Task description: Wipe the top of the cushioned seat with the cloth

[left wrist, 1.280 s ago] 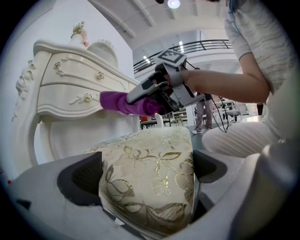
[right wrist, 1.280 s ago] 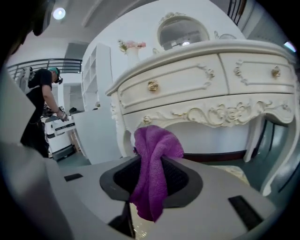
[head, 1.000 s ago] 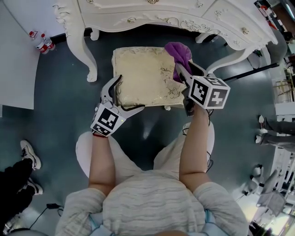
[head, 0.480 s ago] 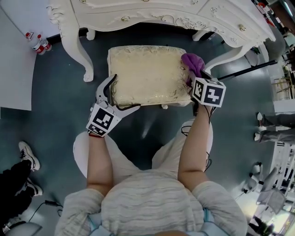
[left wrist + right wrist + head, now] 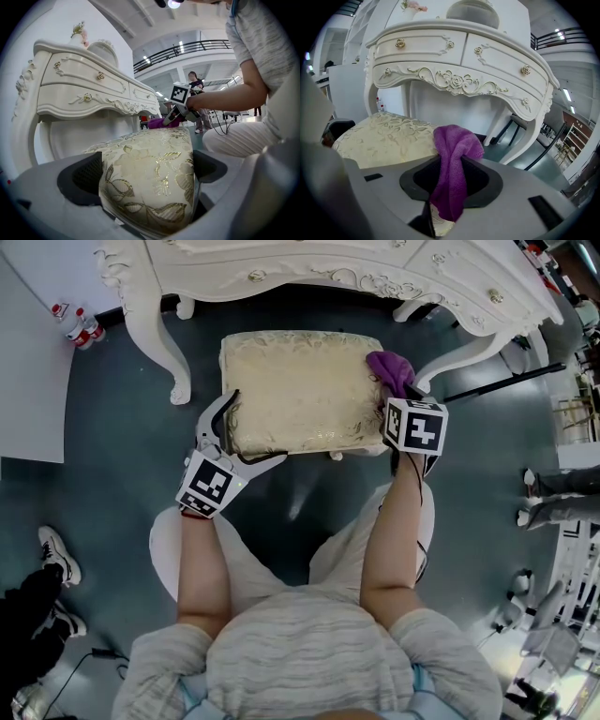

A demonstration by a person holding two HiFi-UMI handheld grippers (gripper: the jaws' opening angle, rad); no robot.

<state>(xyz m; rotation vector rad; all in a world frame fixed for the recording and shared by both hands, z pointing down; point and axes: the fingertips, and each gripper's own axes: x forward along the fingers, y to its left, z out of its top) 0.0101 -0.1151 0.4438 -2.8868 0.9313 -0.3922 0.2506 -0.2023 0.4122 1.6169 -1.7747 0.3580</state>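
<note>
My left claw (image 5: 253,427), spread wide, clamps the lower-left corner of the cushioned seat (image 5: 300,381) at mid-frame. My right claw (image 5: 449,183) pinches the purple cloth (image 5: 391,369) against the seat's right edge.

Right claw (image 5: 449,187) at 6 o'clock, jaws pinched on purple cloth (image 5: 454,150). Cloth bunched, rising out of claw gap toward centre, tail hanging down between dark pads. Cushioned seat (image 5: 379,136) at 9 o'clock: cream fabric, gold leaf pattern; cloth bunch lies against its right edge. White carved vanity (image 5: 454,51) across 12 o'clock, gold knobs (image 5: 400,43) on drawers, curved leg (image 5: 529,136) at 3 o'clock. Dark teal floor (image 5: 534,161) at 4 o'clock.
</note>
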